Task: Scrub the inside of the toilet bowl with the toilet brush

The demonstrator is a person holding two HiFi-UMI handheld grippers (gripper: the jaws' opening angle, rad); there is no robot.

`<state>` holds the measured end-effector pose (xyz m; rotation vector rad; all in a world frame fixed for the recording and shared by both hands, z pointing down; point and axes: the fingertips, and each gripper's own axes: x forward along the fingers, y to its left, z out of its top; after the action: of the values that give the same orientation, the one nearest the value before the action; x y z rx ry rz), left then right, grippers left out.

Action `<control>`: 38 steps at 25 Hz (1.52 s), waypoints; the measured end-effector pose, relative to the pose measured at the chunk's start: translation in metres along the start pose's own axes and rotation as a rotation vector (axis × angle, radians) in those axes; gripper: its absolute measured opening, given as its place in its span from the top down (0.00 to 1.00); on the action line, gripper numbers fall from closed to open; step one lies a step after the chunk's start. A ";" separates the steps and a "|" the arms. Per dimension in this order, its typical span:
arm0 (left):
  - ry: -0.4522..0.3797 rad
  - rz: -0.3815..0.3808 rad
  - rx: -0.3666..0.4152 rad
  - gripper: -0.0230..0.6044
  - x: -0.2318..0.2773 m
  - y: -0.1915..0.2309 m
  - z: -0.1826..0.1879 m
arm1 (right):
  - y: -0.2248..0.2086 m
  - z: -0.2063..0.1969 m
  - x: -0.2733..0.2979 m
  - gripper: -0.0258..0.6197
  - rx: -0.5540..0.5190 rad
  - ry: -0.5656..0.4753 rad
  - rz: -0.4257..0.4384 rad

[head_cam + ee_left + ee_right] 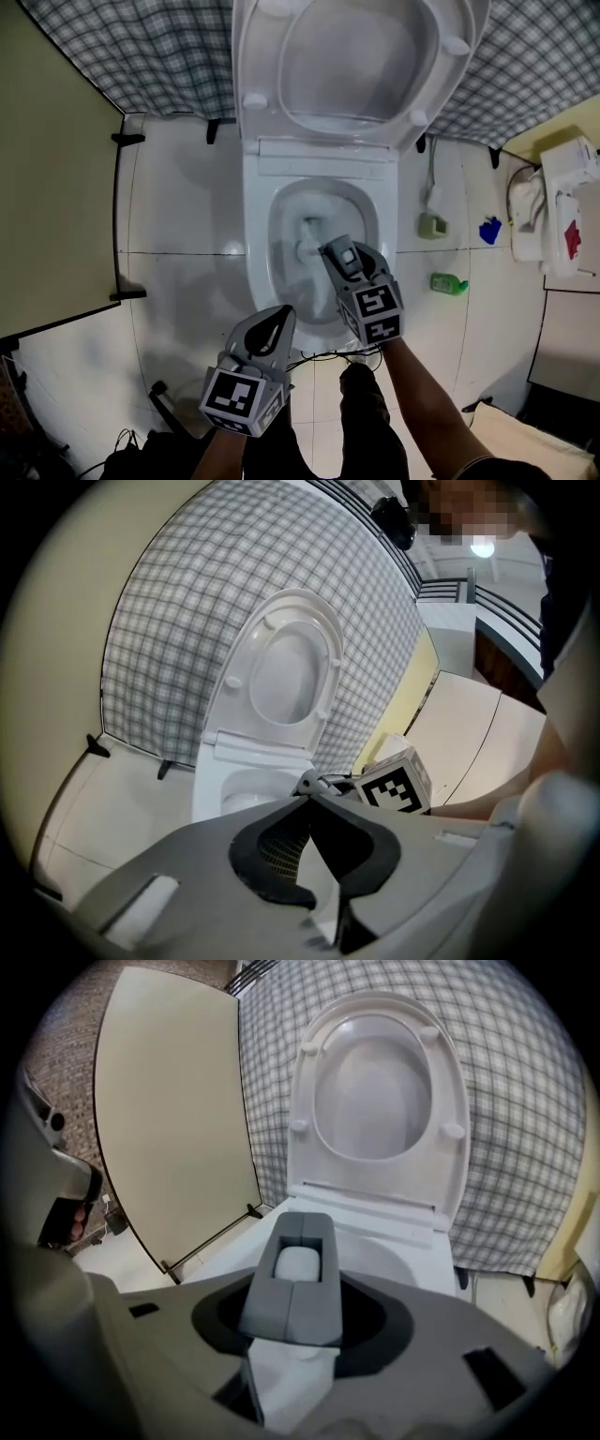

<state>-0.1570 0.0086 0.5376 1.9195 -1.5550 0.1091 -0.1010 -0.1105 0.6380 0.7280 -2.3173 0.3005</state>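
The white toilet (258, 202) stands with lid and seat (361, 56) raised. My right gripper (332, 251) reaches over the bowl from its front rim and is shut on the white handle of the toilet brush (298, 1262). The brush head (308, 238) sits low inside the bowl, near the water. In the right gripper view the handle fills the slot between the grey jaws of my right gripper (302, 1227). My left gripper (284, 314) hovers at the bowl's front left rim; its jaws meet at the tips with nothing between them. In its own view the left gripper (307, 803) points towards the toilet.
A beige partition (47, 187) closes the left side. On the tiled floor to the right lie a green bottle (449, 283), a blue object (489, 230) and a small green item (431, 225). White fixtures (562, 206) crowd the right wall. Cables (319, 357) run by my legs.
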 end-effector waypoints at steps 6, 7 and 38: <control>0.032 -0.010 0.017 0.95 -0.008 -0.018 -0.005 | 0.002 0.015 -0.069 0.64 0.031 -0.051 0.059; 0.029 -0.007 0.021 0.95 -0.010 -0.019 -0.004 | 0.004 0.020 -0.083 0.64 0.040 -0.055 0.079; 0.110 -0.015 0.092 0.95 -0.005 -0.040 -0.007 | -0.058 -0.004 -0.038 0.65 0.776 -0.276 0.026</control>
<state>-0.1199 0.0197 0.5238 1.9612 -1.4855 0.2794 -0.0421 -0.1409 0.6166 1.1590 -2.4494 1.2177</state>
